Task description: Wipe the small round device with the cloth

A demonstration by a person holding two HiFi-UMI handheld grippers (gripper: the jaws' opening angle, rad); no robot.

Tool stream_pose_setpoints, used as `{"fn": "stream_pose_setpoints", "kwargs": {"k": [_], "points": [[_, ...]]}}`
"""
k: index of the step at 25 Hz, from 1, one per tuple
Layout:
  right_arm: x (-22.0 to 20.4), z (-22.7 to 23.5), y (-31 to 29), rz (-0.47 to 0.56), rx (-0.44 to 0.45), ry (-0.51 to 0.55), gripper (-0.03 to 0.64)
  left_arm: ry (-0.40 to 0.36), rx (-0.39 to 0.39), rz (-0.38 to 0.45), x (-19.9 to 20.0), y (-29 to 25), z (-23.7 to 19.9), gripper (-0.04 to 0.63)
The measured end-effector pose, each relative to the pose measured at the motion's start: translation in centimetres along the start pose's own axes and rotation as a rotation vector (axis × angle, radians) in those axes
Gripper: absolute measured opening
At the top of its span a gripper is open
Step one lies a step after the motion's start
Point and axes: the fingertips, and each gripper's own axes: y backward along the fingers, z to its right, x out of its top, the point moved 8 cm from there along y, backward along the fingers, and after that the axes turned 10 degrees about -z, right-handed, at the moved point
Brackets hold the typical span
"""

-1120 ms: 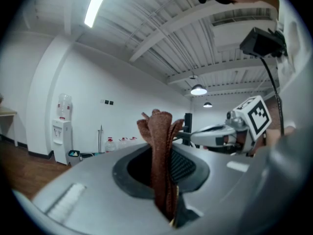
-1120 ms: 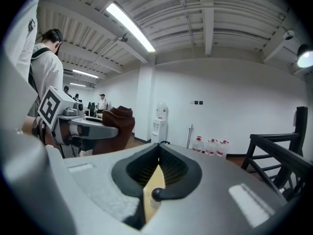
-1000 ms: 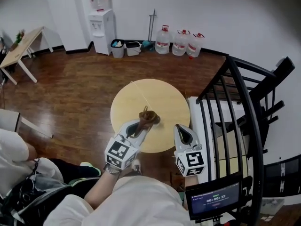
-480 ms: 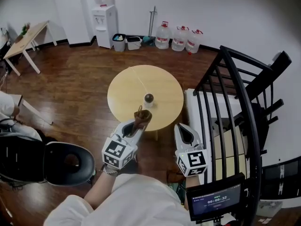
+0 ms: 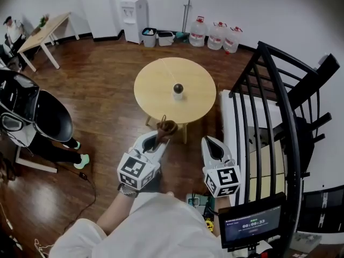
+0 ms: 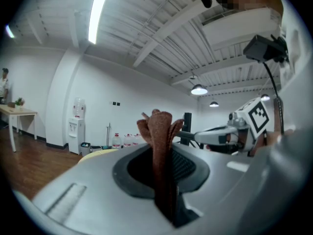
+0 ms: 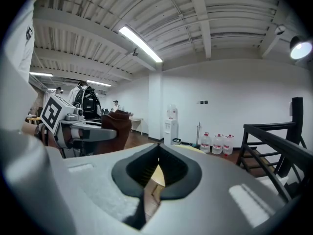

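Room: a dark wooden floor (image 5: pixel 102 90) under white walls; I look steeply down on it from the head view.
Nearest: a small screen (image 5: pixel 252 223) at the bottom right, its print too small for me to read.
Left gripper: the left gripper (image 5: pixel 160 135) is clamped on the cloth (image 5: pixel 165 127). In its own view the brown folds stand up between the jaws and block most of what lies ahead.
Right gripper: the right gripper (image 5: pixel 210 140) is closed with nothing in it. Through the hollow in its pads I see only a strip of floor and tabletop.
Position: both grippers hang over the floor, short of the round table (image 5: pixel 156 87); the cloth's top sits just at the table's near edge in my view.
Device: the small round device (image 5: pixel 178 90) stands near the table's middle, well apart from the cloth. I make out a dark ball on a pale base, no more.
Right side: a black stair railing (image 5: pixel 279 106) cuts across what lies beneath it.
Left side: a black chair (image 5: pixel 48 117) hides all but a leg and a shoe of a person.
Far wall: a water dispenser (image 5: pixel 134 8), bins (image 5: pixel 158 37) and water bottles (image 5: pixel 217 35), with a desk (image 5: pixel 47 30) at far left.
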Motion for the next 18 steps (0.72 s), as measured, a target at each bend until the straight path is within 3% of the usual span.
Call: {"fn": "stream_pose_setpoints", "kwargs": {"k": [5, 18], "points": [[-0.9, -1.2, 2.0, 0.033, 0.008, -0.003, 0.003, -0.019, 0.003, 0.003, -1.3, 1.7, 2.2, 0.067], [0.9, -5.2, 3.3, 0.05, -0.049, 0.006, 0.003, -0.077, 0.018, 0.048, 0.2, 5.5, 0.3, 0.067]]}}
